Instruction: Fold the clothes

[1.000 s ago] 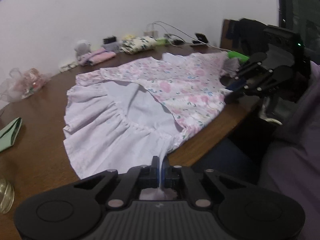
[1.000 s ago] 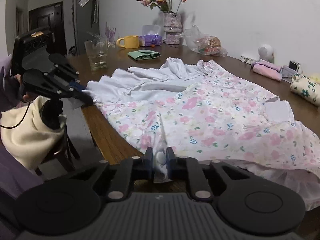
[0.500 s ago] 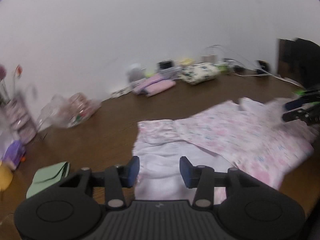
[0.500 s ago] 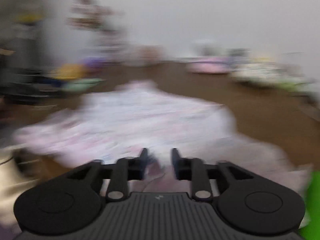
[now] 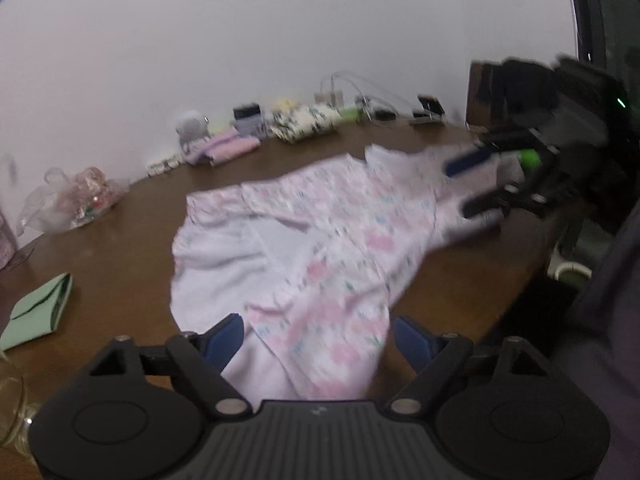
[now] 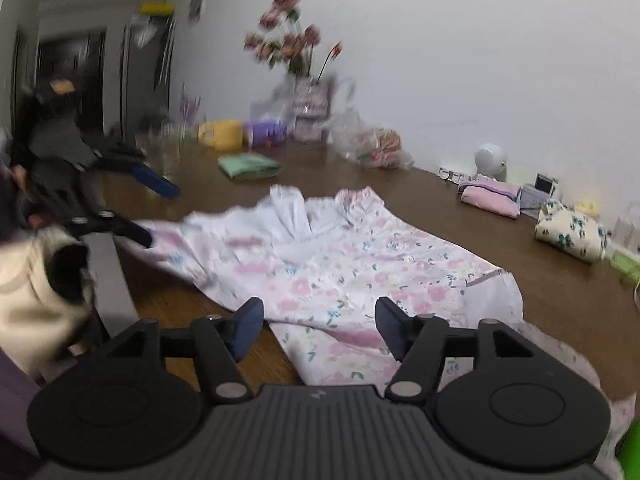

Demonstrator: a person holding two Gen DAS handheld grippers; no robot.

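Note:
A pink floral dress [image 5: 332, 240] with a white lining lies spread on the brown table [image 5: 132, 208], its near edge folded over and hanging a little past the table's front edge. My left gripper [image 5: 320, 342] hovers just over that near edge, its jaws opening, the cloth loose below and between the blue pads. In the right wrist view the dress [image 6: 340, 272] lies under my right gripper [image 6: 319, 328], whose jaws are opening too, with nothing pinched. Each view shows the other gripper at the dress's far end: the right gripper [image 5: 474, 184], the left gripper [image 6: 148, 208].
A folded green cloth [image 6: 248, 166], a glass [image 6: 164, 152], a yellow mug [image 6: 222, 134], a flower vase [image 6: 308, 112] and a plastic bag [image 6: 372, 144] stand at one end. Folded clothes [image 6: 490, 198] and a floral bundle [image 6: 568, 230] line the wall. A cream bag [image 6: 24, 292] hangs off the table's front.
Both grippers were shut on the dress's near edge a second ago; both have let go and opened wide. The near edge now lies folded onto the table.

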